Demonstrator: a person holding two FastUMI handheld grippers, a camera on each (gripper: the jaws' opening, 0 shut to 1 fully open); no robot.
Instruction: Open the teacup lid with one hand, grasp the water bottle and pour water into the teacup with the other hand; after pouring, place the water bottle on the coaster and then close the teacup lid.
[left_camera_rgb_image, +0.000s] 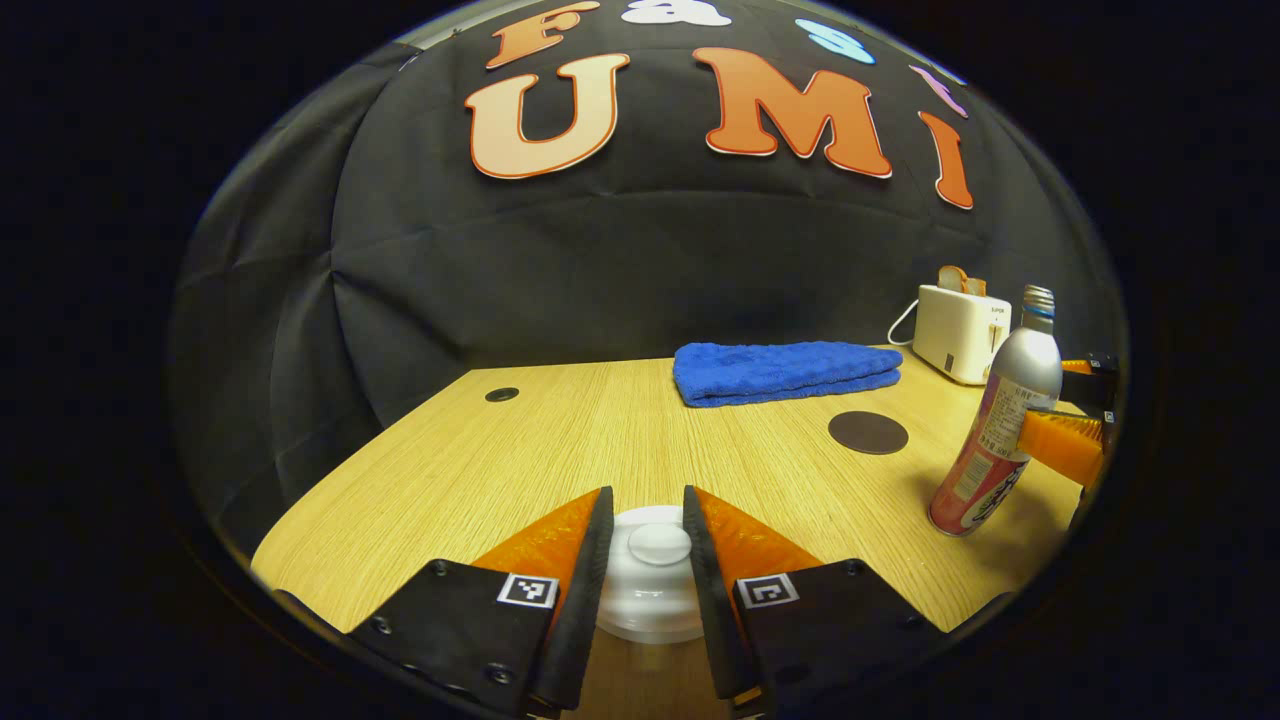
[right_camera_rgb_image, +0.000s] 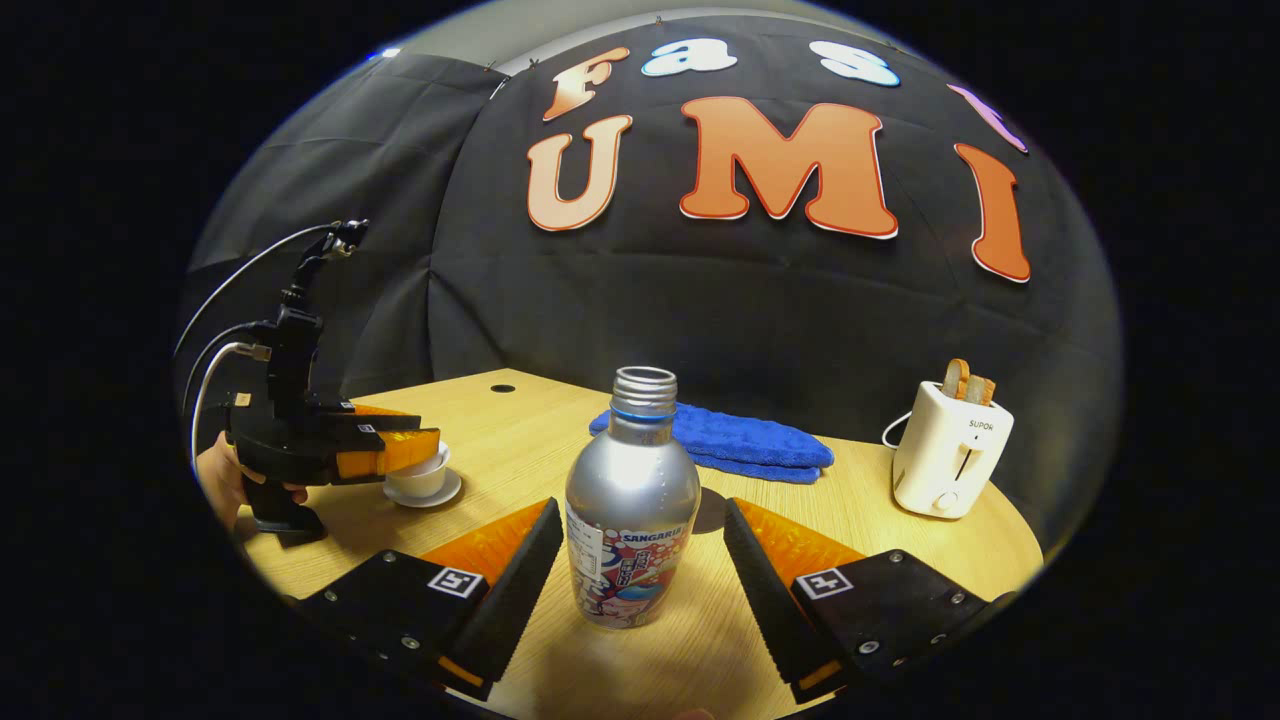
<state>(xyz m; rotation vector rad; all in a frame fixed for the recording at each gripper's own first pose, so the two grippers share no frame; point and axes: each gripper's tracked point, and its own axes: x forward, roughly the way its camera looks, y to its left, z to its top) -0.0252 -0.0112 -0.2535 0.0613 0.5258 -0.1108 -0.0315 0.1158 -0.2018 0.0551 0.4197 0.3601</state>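
A white teacup lid (left_camera_rgb_image: 655, 590) with a round knob (left_camera_rgb_image: 658, 543) lies between the fingers of my left gripper (left_camera_rgb_image: 648, 490). The fingers stand narrowly open beside the knob, and a strip of lid shows on the left. The right gripper view has that left gripper (right_camera_rgb_image: 430, 432) level over the white teacup (right_camera_rgb_image: 420, 480) on its saucer (right_camera_rgb_image: 425, 497). A silver water bottle (right_camera_rgb_image: 630, 500), uncapped, stands upright on the table inside my open right gripper (right_camera_rgb_image: 640, 505), with a gap on each side. From the left gripper view, the bottle (left_camera_rgb_image: 995, 430) and right gripper (left_camera_rgb_image: 1045, 395) are at far right.
A dark round coaster (left_camera_rgb_image: 868, 432) lies on the wooden table (left_camera_rgb_image: 480, 470) between cup and bottle. A folded blue towel (left_camera_rgb_image: 785, 370) lies at the back, beside a white toaster (left_camera_rgb_image: 962, 332) with bread. A hand (right_camera_rgb_image: 215, 480) holds the left gripper.
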